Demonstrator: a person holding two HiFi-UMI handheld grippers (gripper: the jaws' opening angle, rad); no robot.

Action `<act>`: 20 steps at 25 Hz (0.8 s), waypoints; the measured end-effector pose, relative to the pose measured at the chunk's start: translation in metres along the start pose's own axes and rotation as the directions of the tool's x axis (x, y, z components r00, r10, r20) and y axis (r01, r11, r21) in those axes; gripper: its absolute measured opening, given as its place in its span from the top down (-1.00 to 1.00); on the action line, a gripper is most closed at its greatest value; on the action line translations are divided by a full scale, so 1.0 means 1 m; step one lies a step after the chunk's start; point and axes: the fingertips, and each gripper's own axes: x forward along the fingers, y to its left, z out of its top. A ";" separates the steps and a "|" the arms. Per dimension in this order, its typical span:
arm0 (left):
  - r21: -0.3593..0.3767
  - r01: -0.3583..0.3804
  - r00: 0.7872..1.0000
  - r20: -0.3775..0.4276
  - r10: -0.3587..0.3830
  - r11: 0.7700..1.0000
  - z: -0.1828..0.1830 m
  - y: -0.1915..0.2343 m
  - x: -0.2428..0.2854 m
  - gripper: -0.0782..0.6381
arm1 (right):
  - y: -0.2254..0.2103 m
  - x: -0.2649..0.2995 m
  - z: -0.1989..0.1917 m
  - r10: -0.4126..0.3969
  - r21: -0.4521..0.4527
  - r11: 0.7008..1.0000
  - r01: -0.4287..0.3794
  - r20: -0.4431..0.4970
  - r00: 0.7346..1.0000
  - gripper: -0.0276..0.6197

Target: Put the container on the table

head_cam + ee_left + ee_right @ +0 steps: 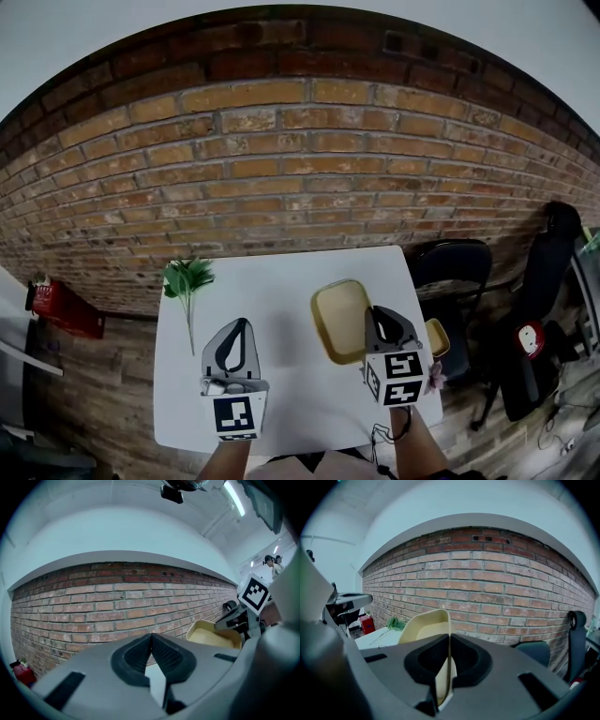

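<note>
A pale yellow rectangular container (340, 320) is over the right half of the white table (281, 281). My right gripper (380, 323) is shut on the container's near right rim; in the right gripper view the thin container wall (426, 627) runs between the closed jaws. I cannot tell whether the container's base touches the table. My left gripper (233, 352) is shut with nothing in it, over the table's near left part. From the left gripper view the container (213, 634) appears to the right, with the right gripper on its edge.
A green plant sprig (187, 281) lies at the table's far left corner. A brick wall (281, 159) stands behind the table. A dark chair (450, 267) and a black bag (530, 342) are to the right; a red object (66, 309) lies on the floor at left.
</note>
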 end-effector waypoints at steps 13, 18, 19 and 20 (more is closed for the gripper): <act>-0.005 -0.011 0.993 -0.117 0.010 1.000 -0.048 -0.005 0.027 0.75 | -0.014 0.048 -0.060 0.034 0.036 0.999 -0.029 -0.138 0.990 0.87; -0.017 -0.010 0.990 -0.142 0.007 1.000 -0.064 -0.008 0.038 0.75 | -0.017 0.062 -0.078 0.042 0.048 0.998 -0.034 -0.174 0.984 0.87; -0.020 -0.010 0.989 -0.147 0.007 1.000 -0.066 -0.009 0.040 0.76 | -0.018 0.064 -0.082 0.043 0.050 0.998 -0.034 -0.182 0.982 0.87; -0.022 -0.010 0.988 -0.152 0.007 1.000 -0.069 -0.009 0.042 0.75 | -0.018 0.066 -0.086 0.044 0.052 0.998 -0.035 -0.191 0.981 0.87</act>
